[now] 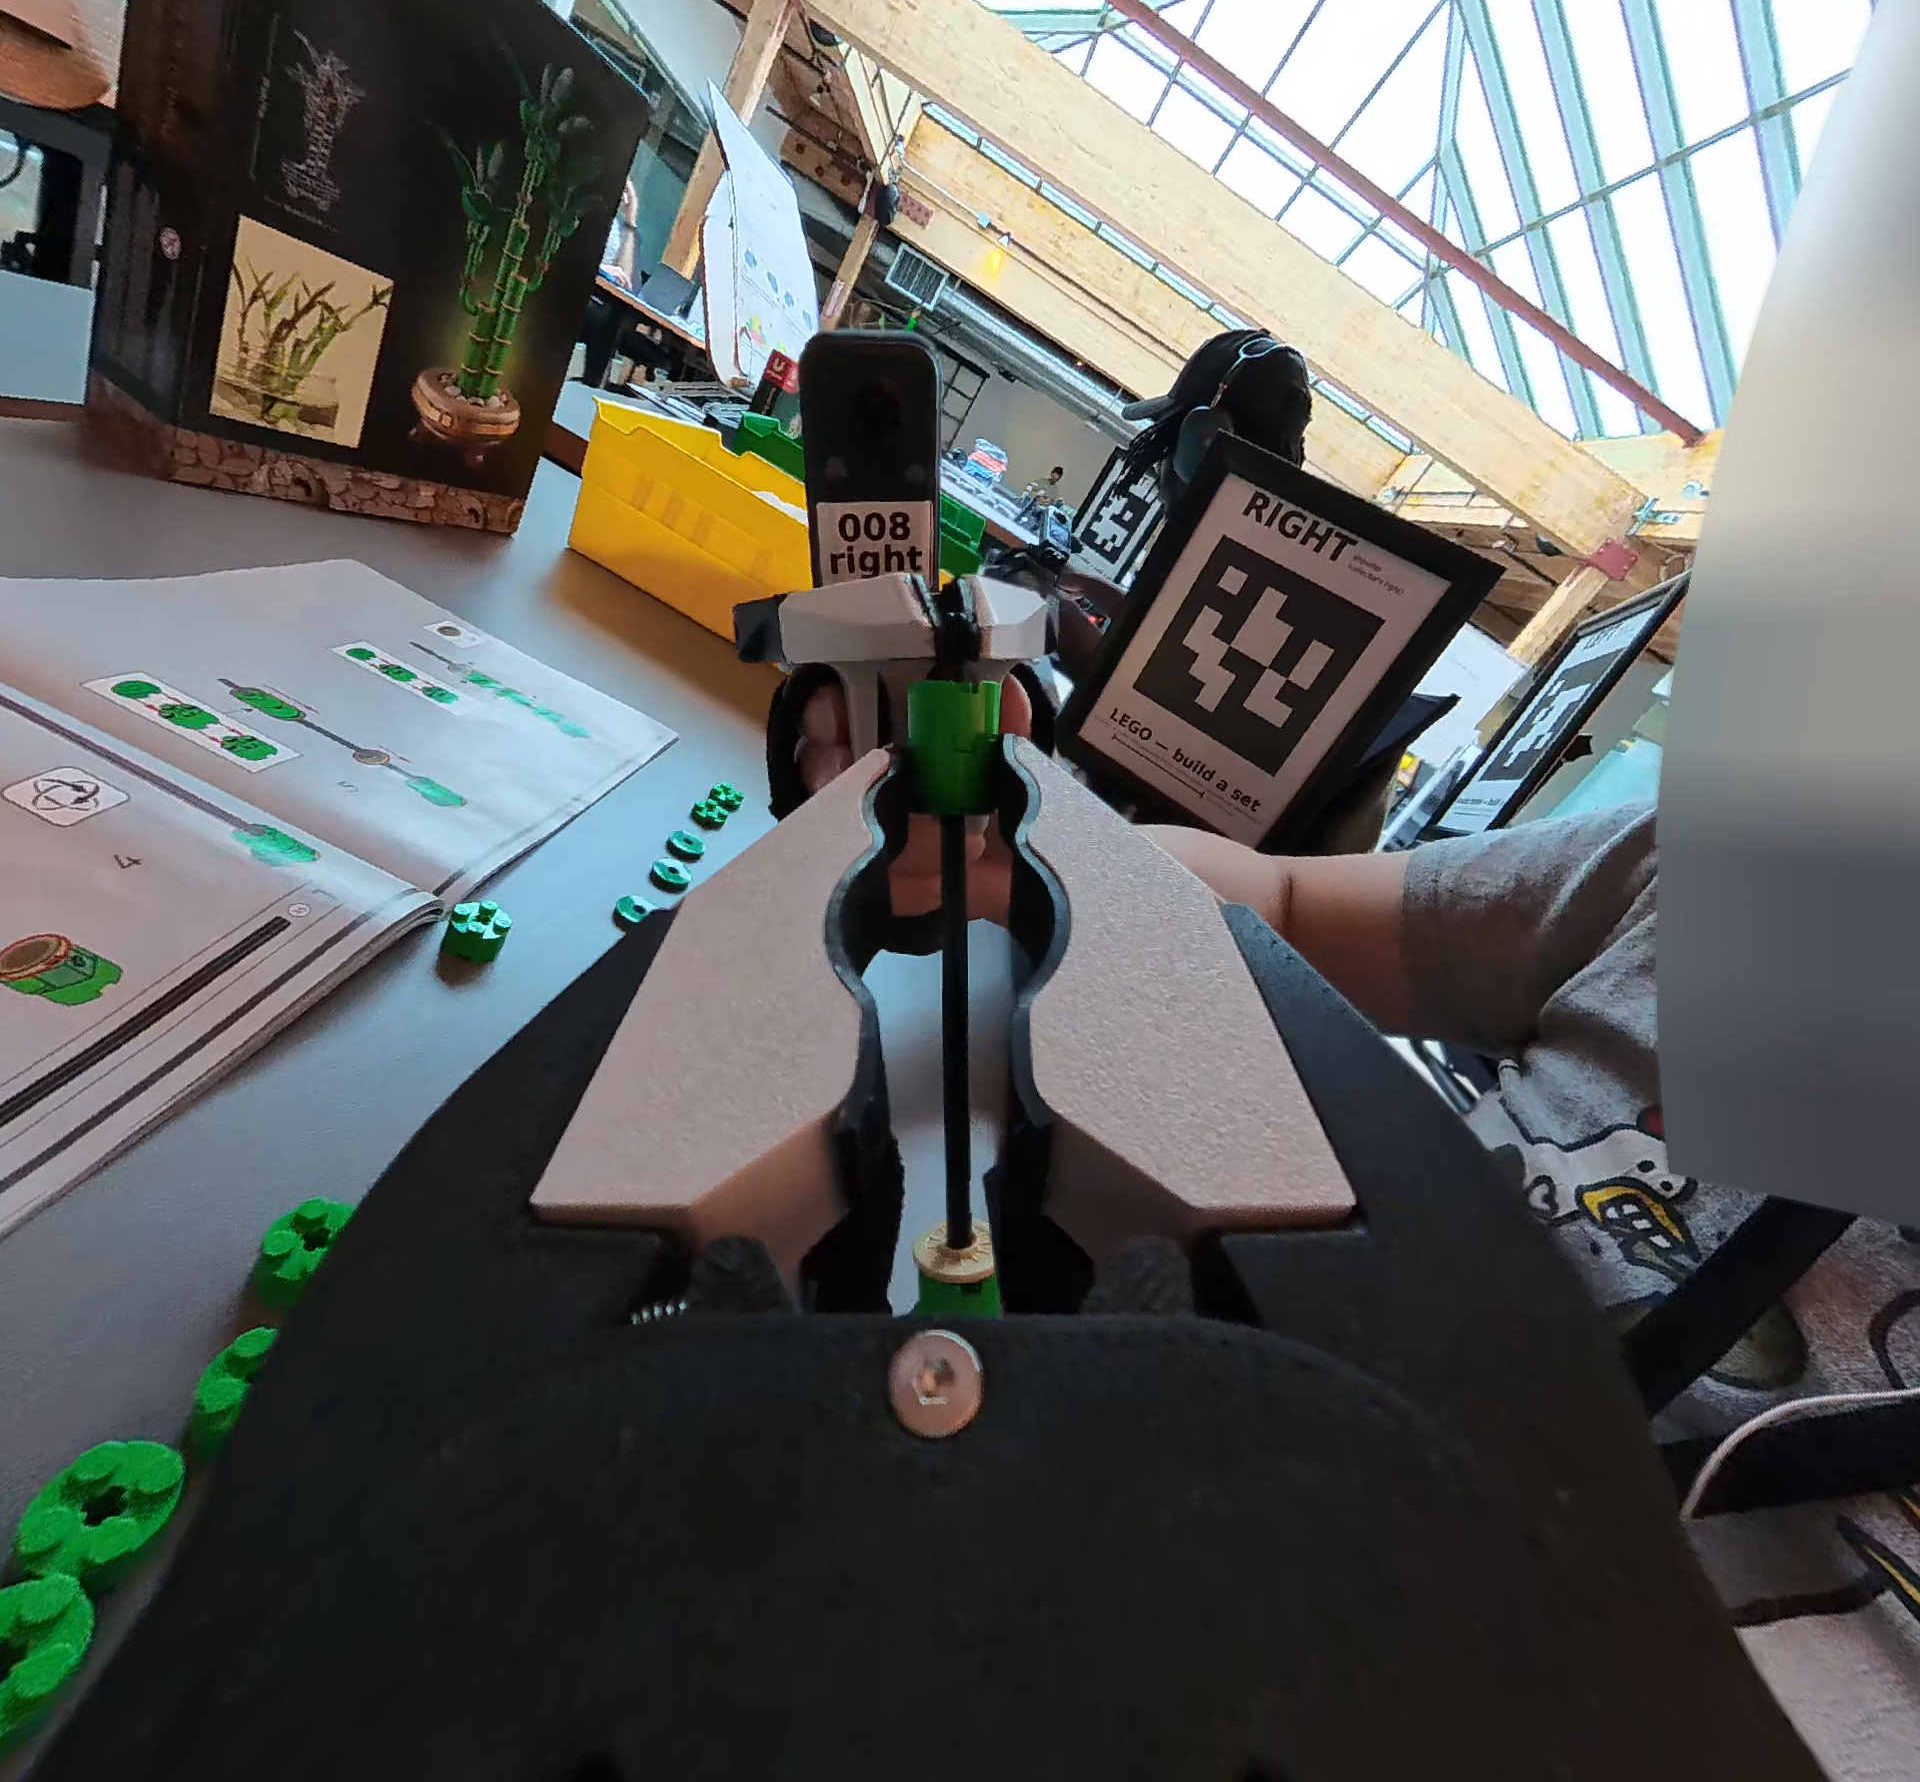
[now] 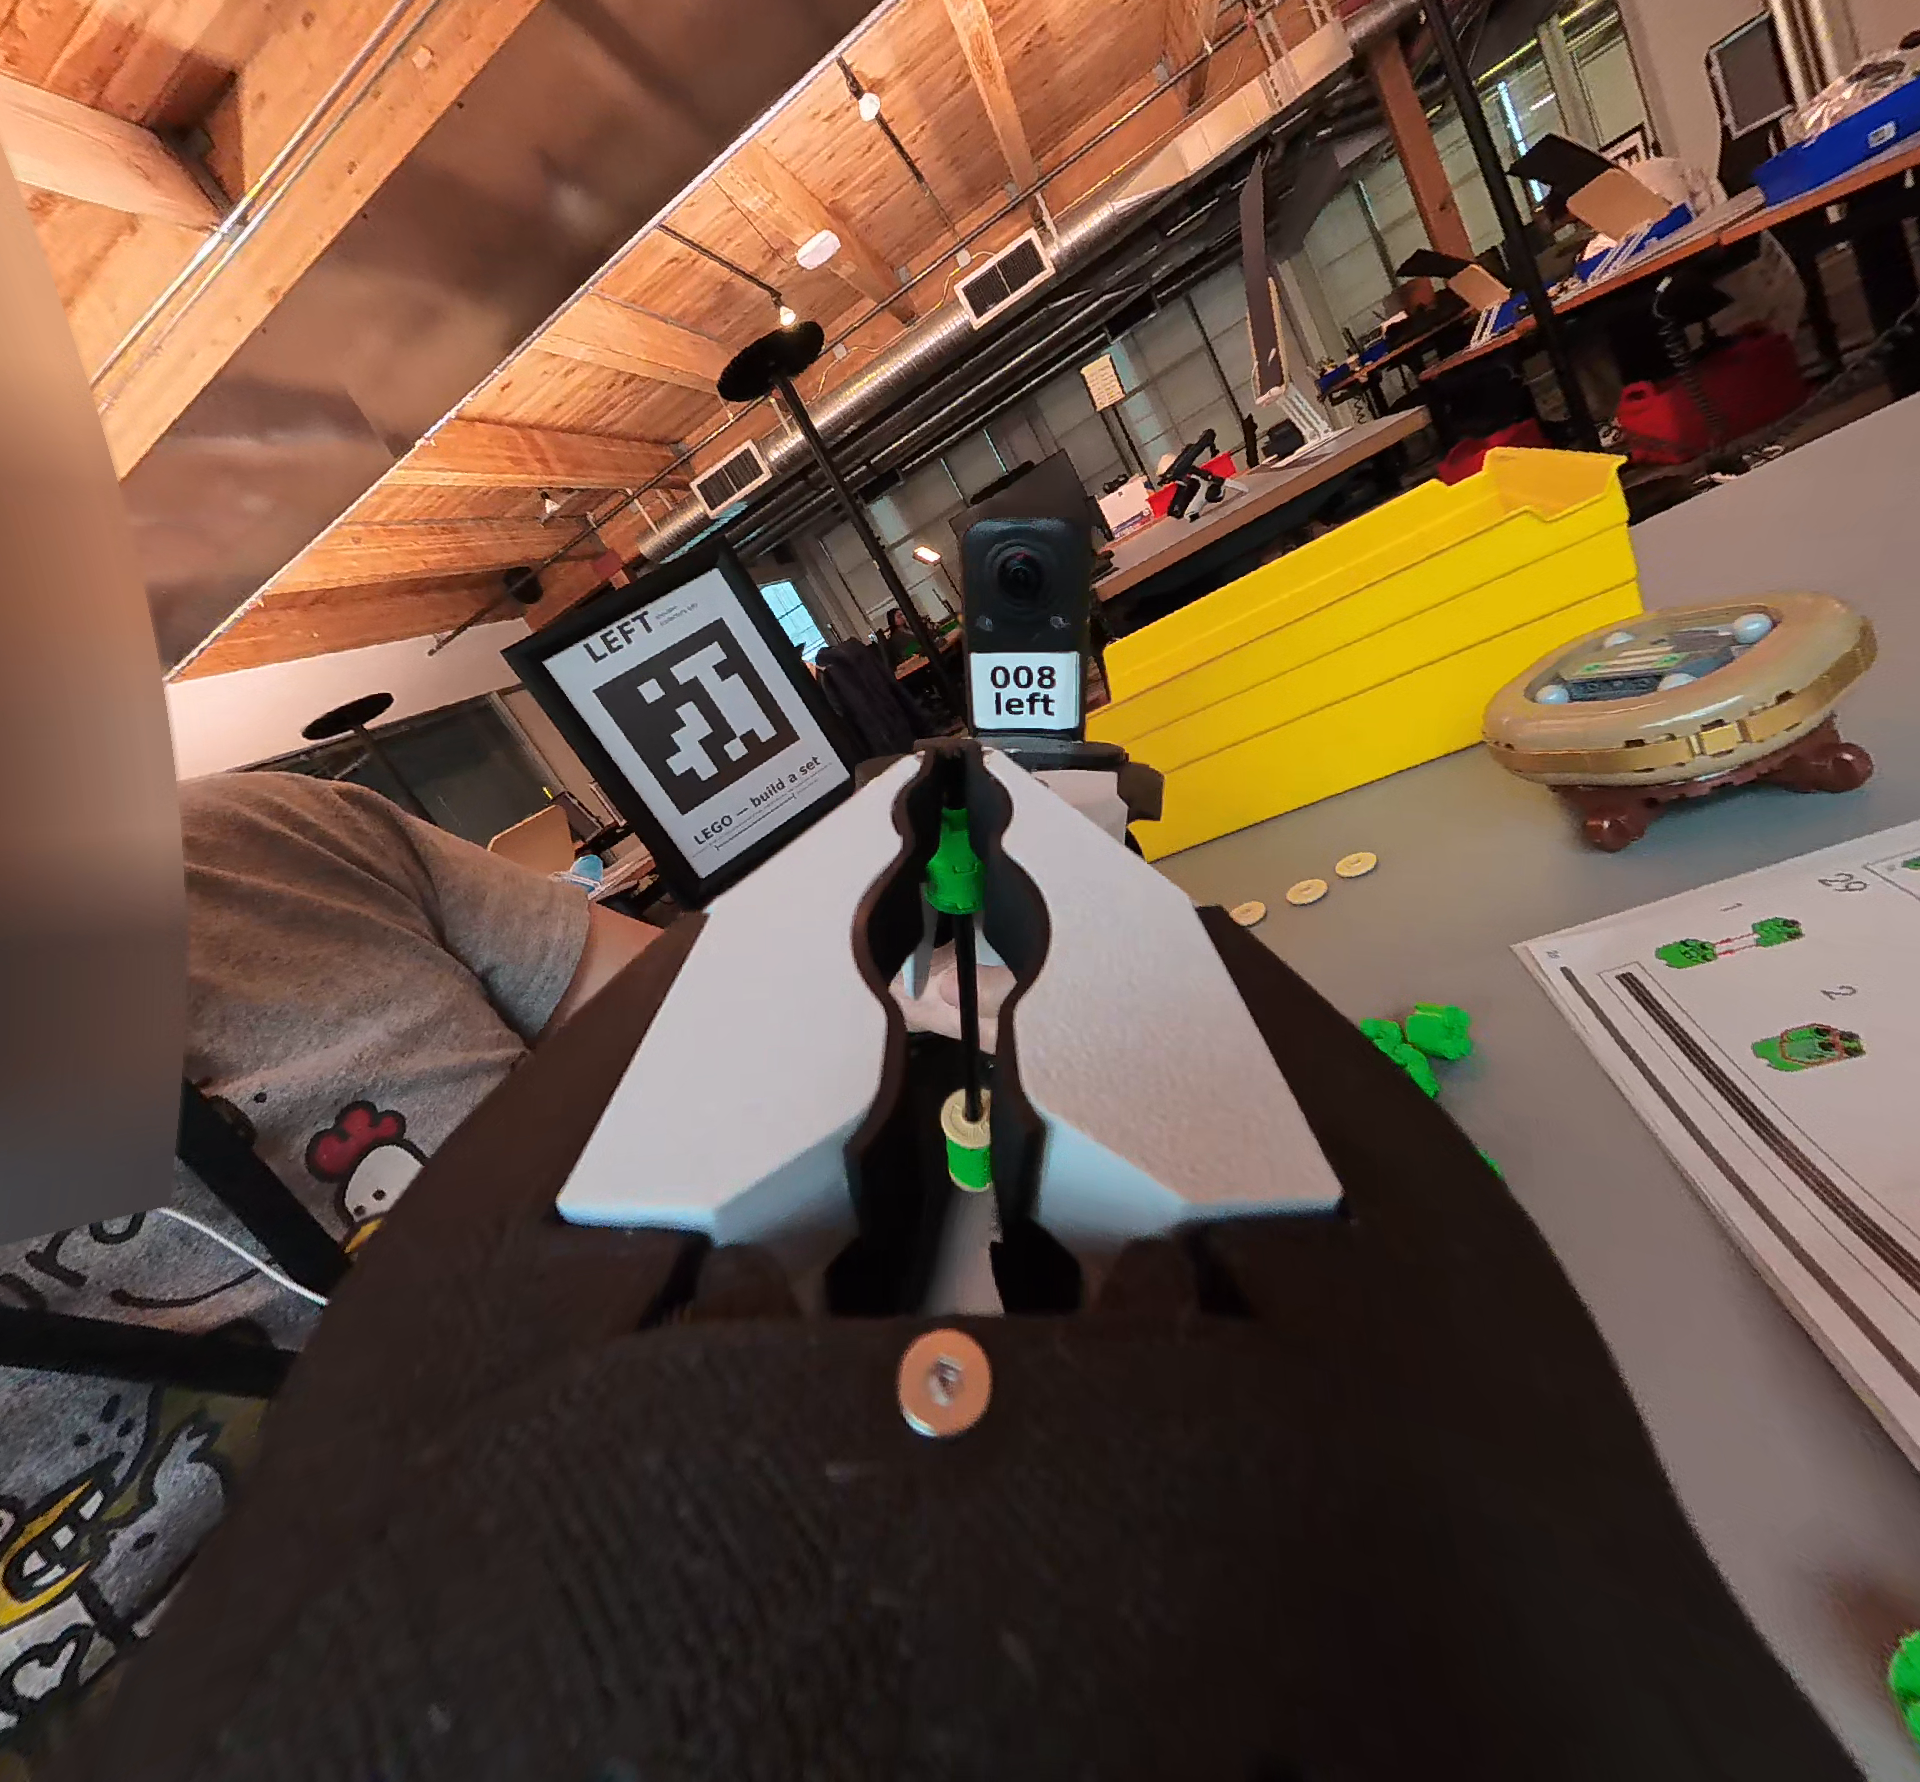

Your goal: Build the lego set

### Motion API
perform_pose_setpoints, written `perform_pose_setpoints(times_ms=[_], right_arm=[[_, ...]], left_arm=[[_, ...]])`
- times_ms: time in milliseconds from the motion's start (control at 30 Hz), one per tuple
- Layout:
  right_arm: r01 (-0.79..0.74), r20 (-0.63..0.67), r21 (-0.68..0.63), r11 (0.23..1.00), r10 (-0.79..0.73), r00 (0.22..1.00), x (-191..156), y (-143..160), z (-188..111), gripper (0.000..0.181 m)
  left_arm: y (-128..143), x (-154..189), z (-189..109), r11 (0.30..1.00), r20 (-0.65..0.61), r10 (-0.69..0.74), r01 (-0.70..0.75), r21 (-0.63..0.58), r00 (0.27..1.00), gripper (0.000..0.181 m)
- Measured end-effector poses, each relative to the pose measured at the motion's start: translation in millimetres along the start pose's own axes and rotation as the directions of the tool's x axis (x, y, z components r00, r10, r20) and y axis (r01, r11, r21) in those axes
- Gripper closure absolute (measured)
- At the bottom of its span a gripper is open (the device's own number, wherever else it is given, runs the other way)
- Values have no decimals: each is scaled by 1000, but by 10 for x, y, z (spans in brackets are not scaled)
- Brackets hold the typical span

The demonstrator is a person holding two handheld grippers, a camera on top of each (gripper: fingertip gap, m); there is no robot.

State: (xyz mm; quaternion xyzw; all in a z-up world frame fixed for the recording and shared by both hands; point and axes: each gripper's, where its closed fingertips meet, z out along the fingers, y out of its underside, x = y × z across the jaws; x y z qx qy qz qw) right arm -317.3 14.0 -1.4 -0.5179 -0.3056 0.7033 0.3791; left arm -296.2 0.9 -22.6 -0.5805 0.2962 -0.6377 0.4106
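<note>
Axle [image 1: 956, 1026] w/ green sleeves runs between my two grippers above bench [image 1: 582, 527]: left gripper [image 1: 954, 776] jaws clamp the far sleeve [image 1: 951, 745], right gripper [image 2: 961, 833] jaws grip it too. Looks like stalk-threading step; next I'd slide a loose green round [image 1: 476, 929] on, keeping axle straight.

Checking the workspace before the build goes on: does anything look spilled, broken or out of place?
Nothing stands out. The black axle runs straight between both grippers, a green piece at its far end. Loose green bricks lie on the table beside the open instruction booklet; the pot base stands upright.
</note>
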Motion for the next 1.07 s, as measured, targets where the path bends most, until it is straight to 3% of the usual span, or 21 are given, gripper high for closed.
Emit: perform_pose_setpoints(times_ms=[633, 733, 833, 1067], right_arm=[[-82, -10, -21, 996, 81, 997, 43, 55, 35, 179], [-122, -14, -11, 992, 122, 992, 91, 89, 45, 179], [-160, 9, 6, 987, 160, 987, 77, 80, 74, 179], [-186, -36, 51, 981, 188, 982, 111, 46, 69, 181]], left_arm=[[-17, 12, -2, 995, -60, -95, 96, 23, 994, 167], [-89, -4, -10, 988, -87, -139, 144, 59, 986, 155], [-71, -22, 7, 991, -82, -123, 127, 36, 989, 167], [-81, -36, 1, 978, -102, -197, 203, 50, 975, 167]])
